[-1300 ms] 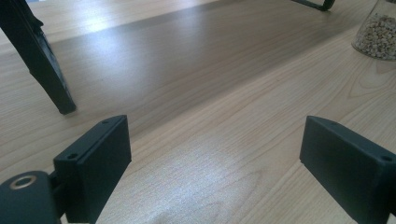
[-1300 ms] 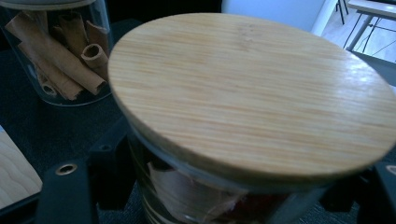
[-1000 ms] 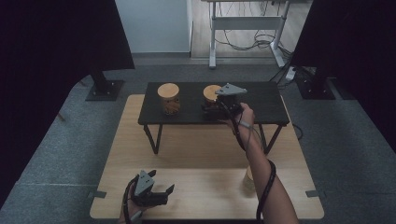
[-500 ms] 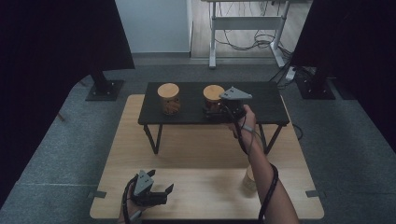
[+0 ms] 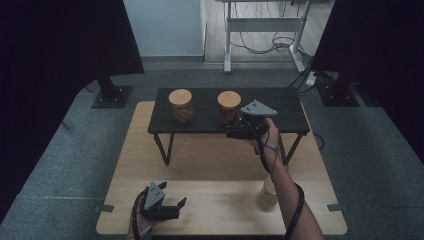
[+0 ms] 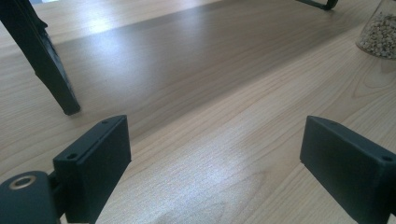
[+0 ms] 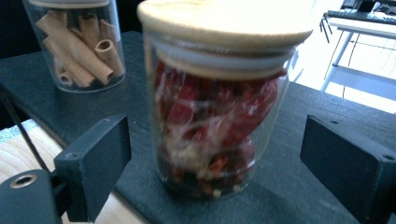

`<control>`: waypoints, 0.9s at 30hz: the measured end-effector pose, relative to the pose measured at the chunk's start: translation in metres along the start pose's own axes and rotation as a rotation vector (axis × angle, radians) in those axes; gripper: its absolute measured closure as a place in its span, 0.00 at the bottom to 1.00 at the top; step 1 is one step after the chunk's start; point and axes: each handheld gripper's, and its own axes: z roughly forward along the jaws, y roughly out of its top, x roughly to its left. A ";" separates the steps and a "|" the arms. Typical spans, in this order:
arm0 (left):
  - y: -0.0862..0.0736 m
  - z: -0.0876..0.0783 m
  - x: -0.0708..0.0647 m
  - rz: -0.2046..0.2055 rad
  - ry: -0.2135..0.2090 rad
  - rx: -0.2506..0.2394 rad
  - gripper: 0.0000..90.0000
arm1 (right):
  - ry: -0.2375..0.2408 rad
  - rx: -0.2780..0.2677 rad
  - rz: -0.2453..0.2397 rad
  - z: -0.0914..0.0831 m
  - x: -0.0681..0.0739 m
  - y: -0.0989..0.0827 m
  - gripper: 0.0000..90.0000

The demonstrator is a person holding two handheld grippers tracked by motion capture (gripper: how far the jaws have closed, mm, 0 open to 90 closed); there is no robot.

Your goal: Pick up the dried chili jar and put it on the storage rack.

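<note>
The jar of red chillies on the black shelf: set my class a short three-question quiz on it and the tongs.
1. True or false: the right tongs are clamped on the chilli jar.
2. What does the neighbouring jar hold? A rolled cinnamon-like sticks, B rice, C sugar cubes.
3. Fill in: both jars stand on the black ___.

Key: 1 false, the jaws stand open either side, apart from the glass, having just opened. 2 A. 3 shelf.

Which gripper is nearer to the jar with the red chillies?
Right. The right gripper is at the chilli jar on the black stand, its fingers open on both sides. The left gripper rests far away, on the wooden table.
</note>
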 end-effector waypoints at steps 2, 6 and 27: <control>0.000 0.000 0.000 0.001 0.001 0.000 0.09 | -0.001 -0.006 -0.001 -0.005 0.002 -0.003 0.09; 0.000 0.001 -0.001 0.004 -0.001 0.003 0.09 | 0.000 -0.011 -0.019 -0.015 0.006 -0.007 0.09; -0.001 0.001 -0.002 0.007 0.000 0.006 0.09 | 0.081 -0.071 -0.047 -0.078 0.033 -0.055 0.09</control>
